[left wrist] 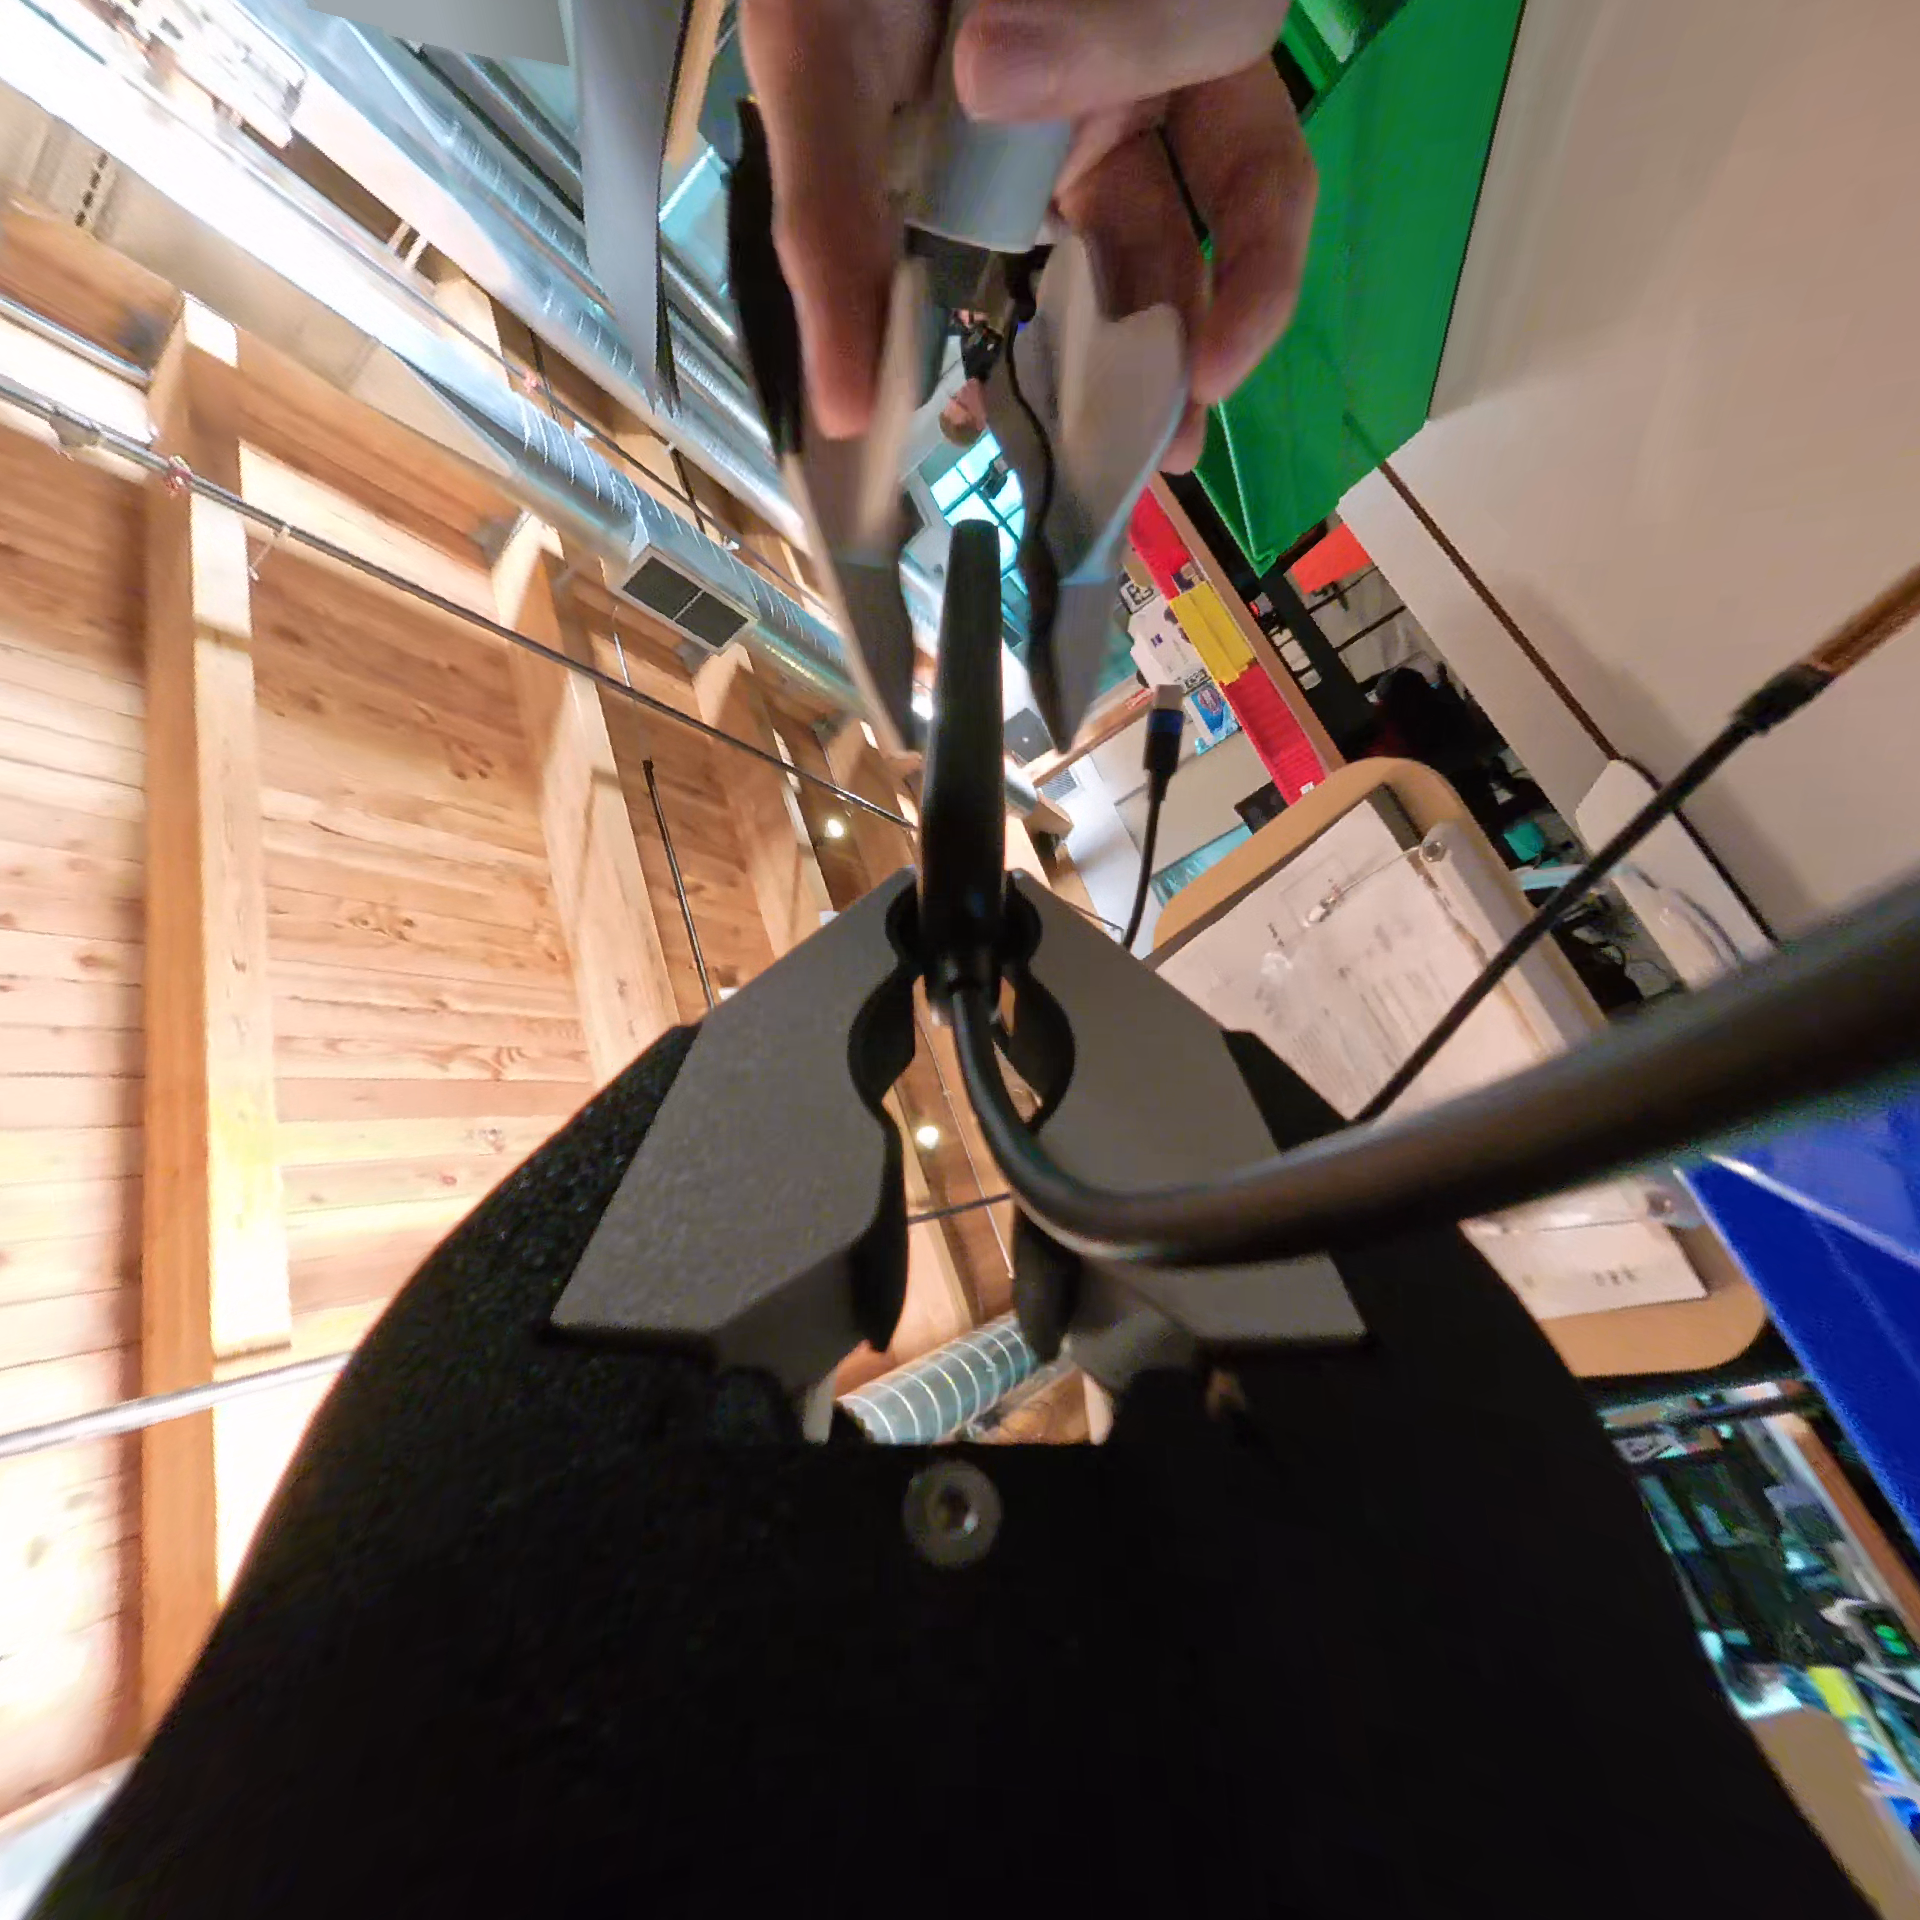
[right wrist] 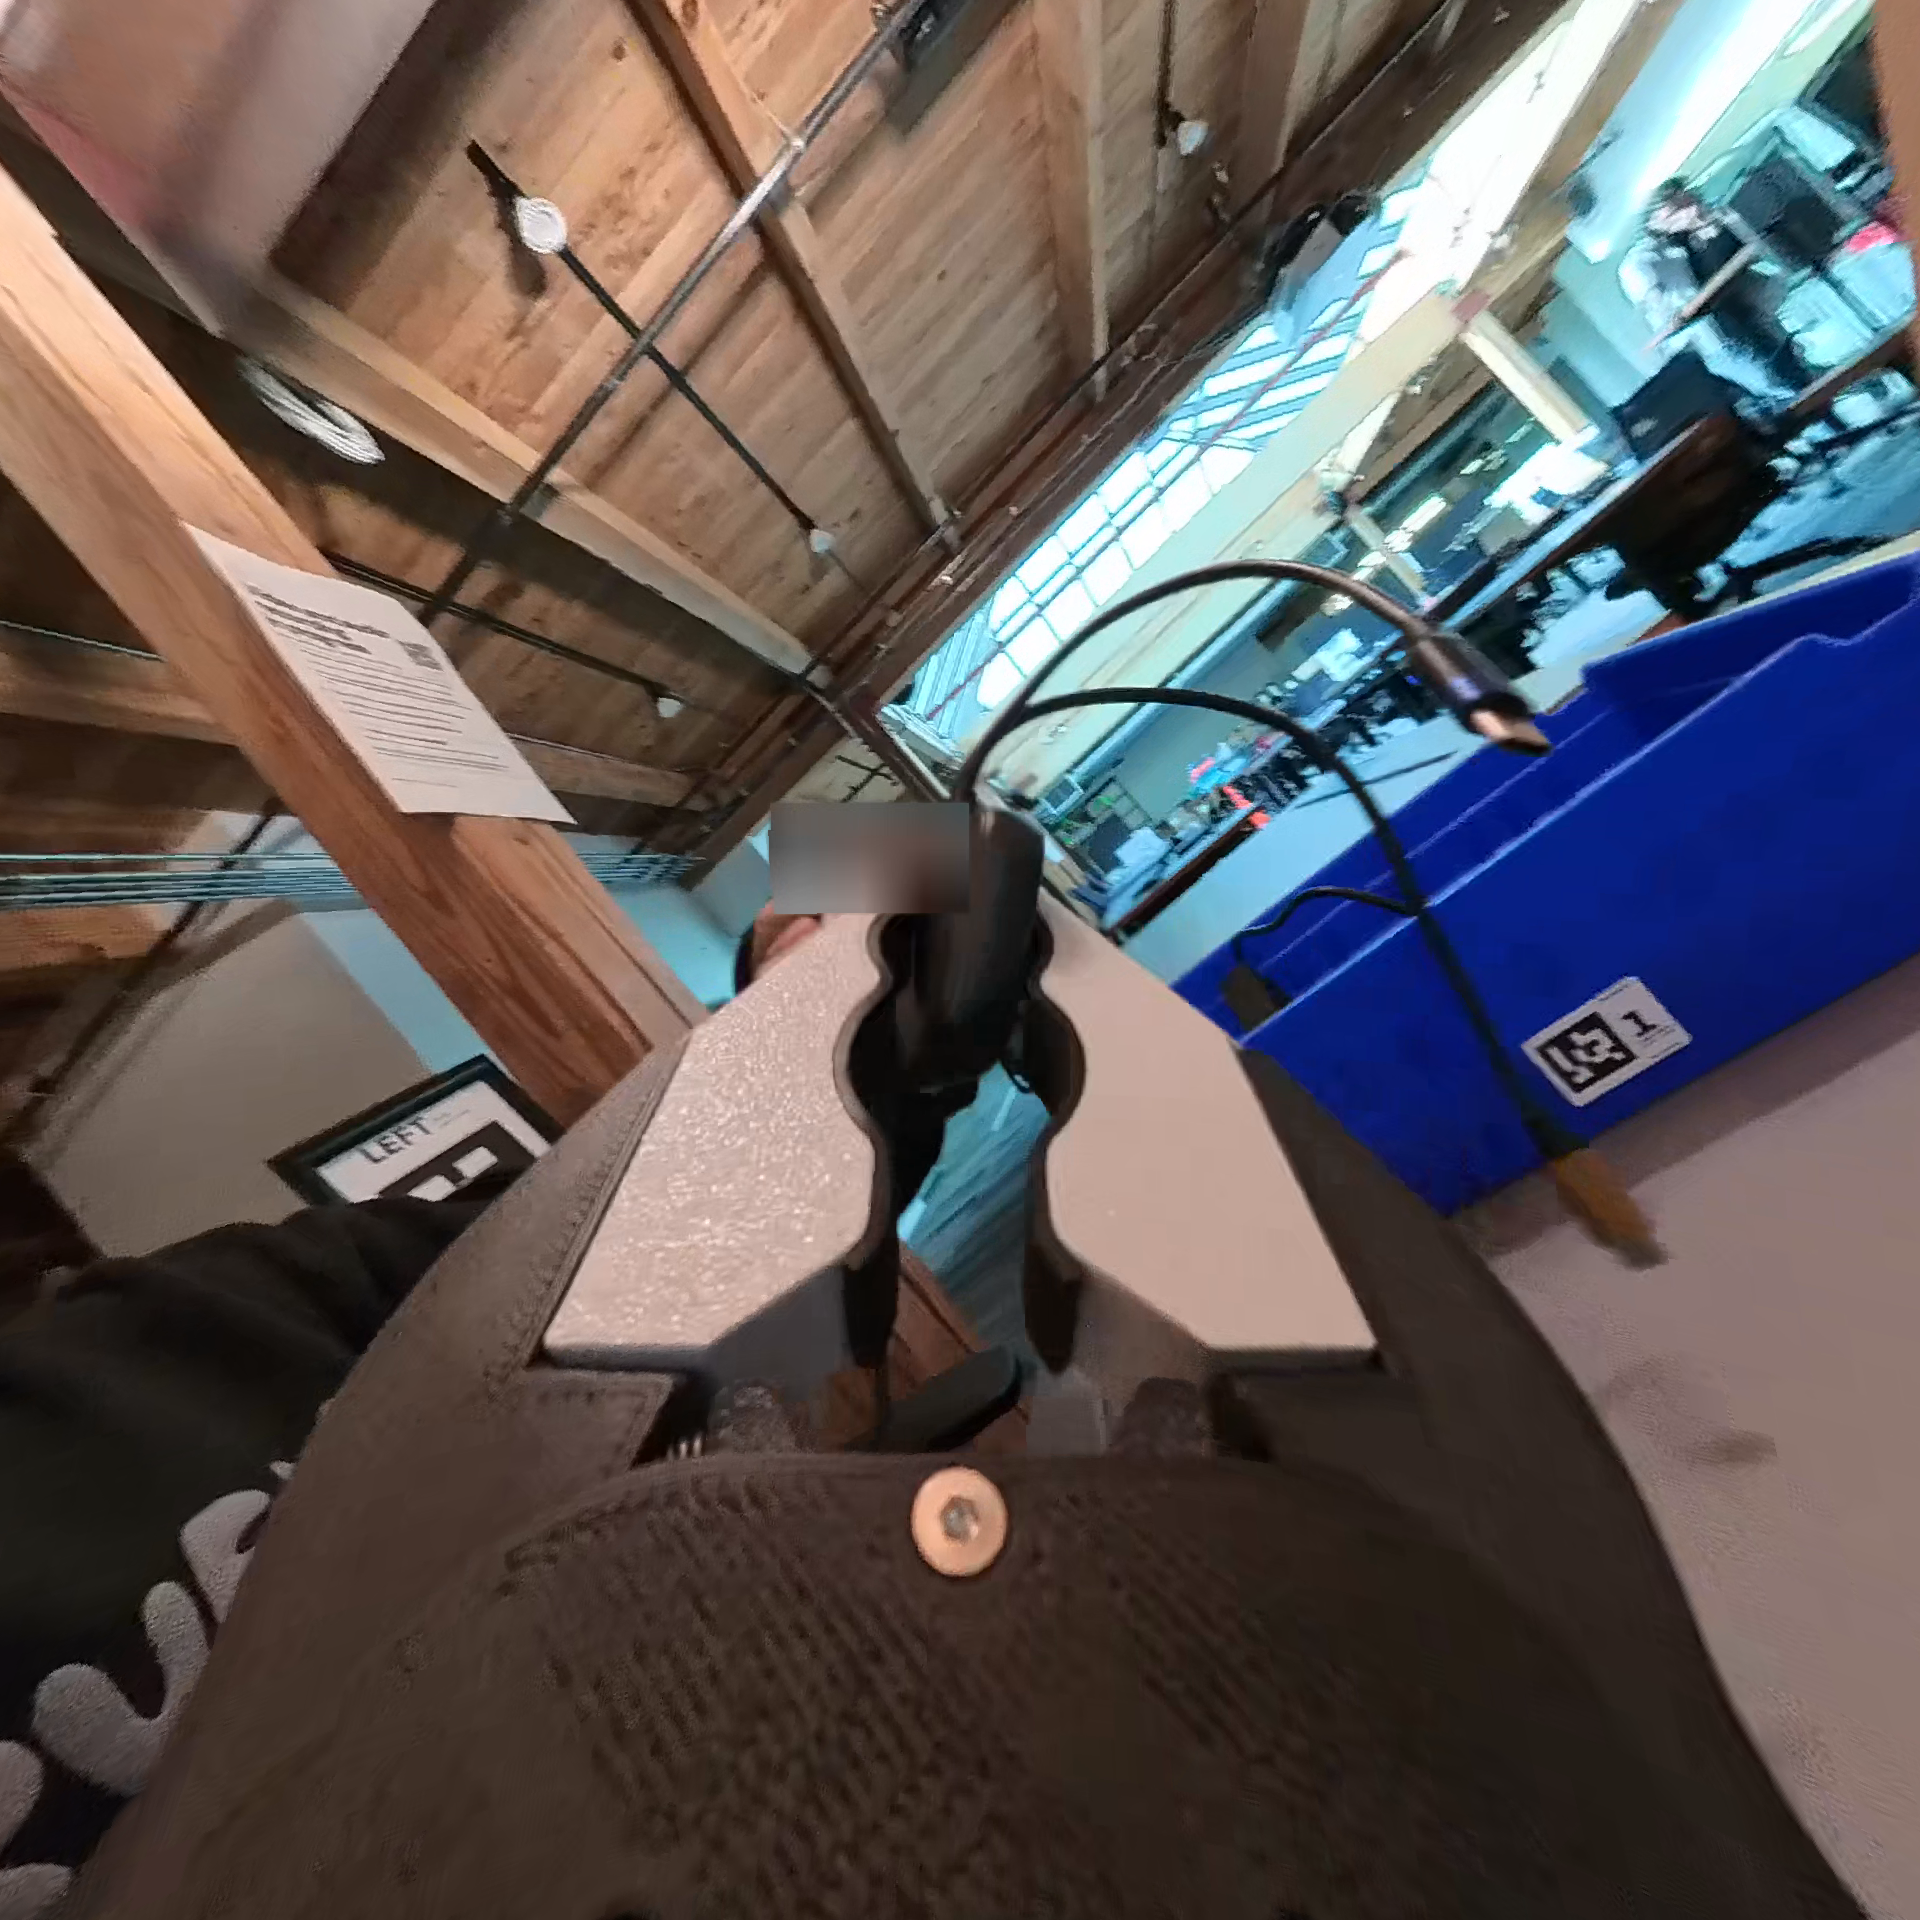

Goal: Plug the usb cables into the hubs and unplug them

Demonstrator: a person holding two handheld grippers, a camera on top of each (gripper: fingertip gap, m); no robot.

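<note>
Between the tips of the left gripper [left wrist: 964, 940] a black hub [left wrist: 961, 727] is clamped, standing upright, its thick black cable [left wrist: 1455, 1153] curving off to the right. Above it a person's hand [left wrist: 1023, 197] holds the right gripper [left wrist: 966, 644], whose grey fingers [left wrist: 1091, 582] flank the hub's top. In the right wrist view that gripper's tips are closed on the same black hub [right wrist: 992, 914]. Thin black USB cables [right wrist: 1382, 862] arc towards a blue bin [right wrist: 1662, 894] on the grey table [right wrist: 1714, 1455]; one loose plug [right wrist: 1481, 696] hangs in the air.
</note>
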